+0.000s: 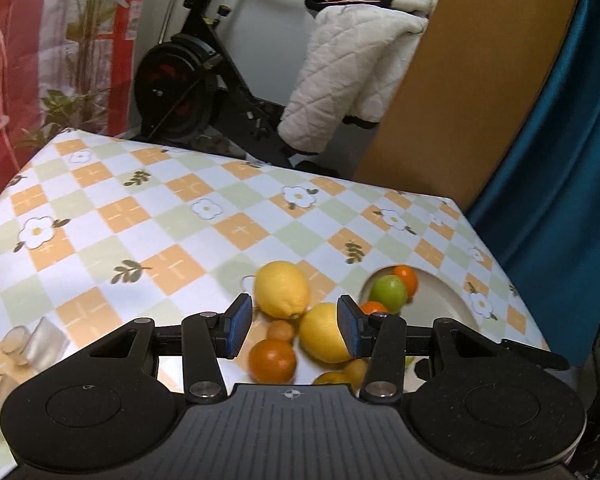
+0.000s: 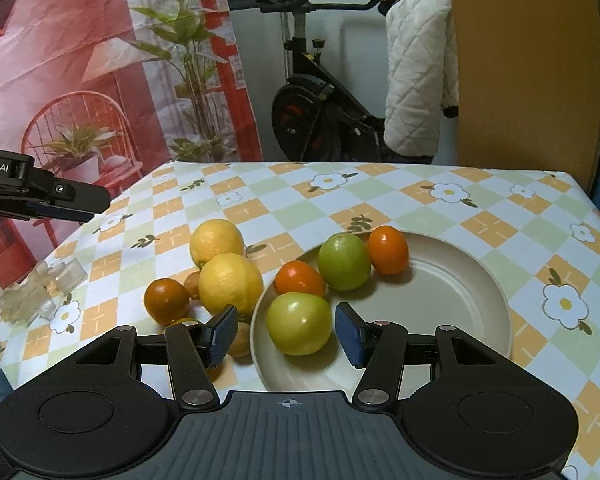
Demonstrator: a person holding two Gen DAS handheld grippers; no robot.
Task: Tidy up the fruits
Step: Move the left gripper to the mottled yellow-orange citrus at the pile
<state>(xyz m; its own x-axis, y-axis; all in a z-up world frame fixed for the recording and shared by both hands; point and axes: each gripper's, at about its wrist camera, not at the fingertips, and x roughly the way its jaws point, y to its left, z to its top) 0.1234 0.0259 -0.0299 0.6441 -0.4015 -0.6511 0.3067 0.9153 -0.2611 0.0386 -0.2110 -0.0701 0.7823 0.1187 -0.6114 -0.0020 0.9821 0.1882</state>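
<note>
Surveying the right wrist view from left to right: the left gripper (image 2: 96,200) enters at nine o'clock, seen side-on above the table's left edge, with nothing under it. A clear plastic piece (image 2: 40,294) lies on the checked tablecloth (image 2: 480,216) at about eight o'clock. Next comes the loose fruit on the cloth: a dark orange (image 2: 166,301), a small brown fruit (image 2: 192,284) behind it, then two lemons, the far lemon (image 2: 216,242) at eleven o'clock of the near lemon (image 2: 231,284), the two touching. The near lemon sits just beside the plate rim.

The beige plate (image 2: 460,292) holds four fruits, all in its left half. The near green fruit (image 2: 299,323) sits at seven o'clock on the plate, a small orange (image 2: 299,278) just behind it, the far green fruit (image 2: 344,262) at ten o'clock, and a second orange (image 2: 389,249) touching it at eleven o'clock. The plate's right half is bare.

The right gripper (image 2: 286,334) has its jaws spread; the near green fruit lies between the pads with a visible gap on each side, not pinched.

The left wrist view shows the left gripper's jaws spread and empty, above the lemons and the dark orange. The fruit there is motion-blurred. An exercise bike (image 2: 316,112) and a white quilted coat (image 2: 416,92) stand beyond the table at twelve to one o'clock.
</note>
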